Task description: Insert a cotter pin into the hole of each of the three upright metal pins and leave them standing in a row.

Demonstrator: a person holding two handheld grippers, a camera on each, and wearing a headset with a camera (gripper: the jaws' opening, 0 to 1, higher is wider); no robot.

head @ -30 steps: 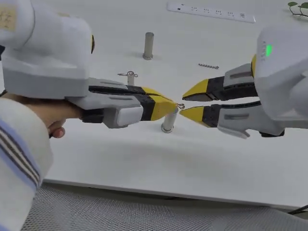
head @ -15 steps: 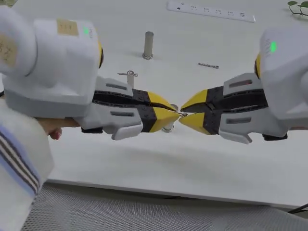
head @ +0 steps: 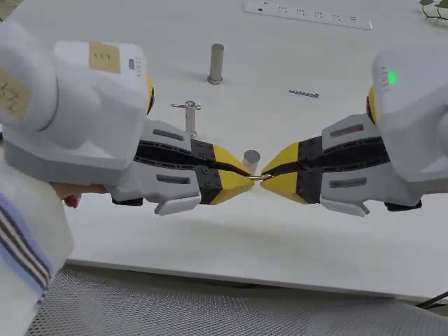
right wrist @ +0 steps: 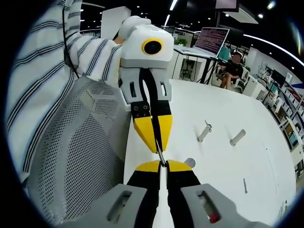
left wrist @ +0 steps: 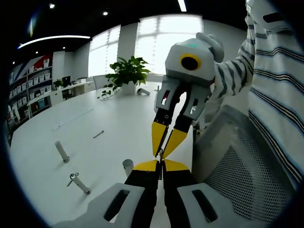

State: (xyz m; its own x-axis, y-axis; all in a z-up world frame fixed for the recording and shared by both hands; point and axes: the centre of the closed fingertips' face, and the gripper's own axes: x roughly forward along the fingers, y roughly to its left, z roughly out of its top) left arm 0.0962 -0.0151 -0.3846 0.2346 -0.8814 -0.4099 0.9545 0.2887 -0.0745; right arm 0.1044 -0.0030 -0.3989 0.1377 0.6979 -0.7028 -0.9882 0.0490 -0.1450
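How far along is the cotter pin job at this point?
One post done: the middle post carries a fitted pin. In hand: the left gripper and right gripper pinch a cotter pin together by the near post. Left: the near post and far post, both bare; a spare pin lies on the table.

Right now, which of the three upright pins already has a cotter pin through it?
The middle pin, with a cotter pin across its top. The far pin and the near pin are bare.
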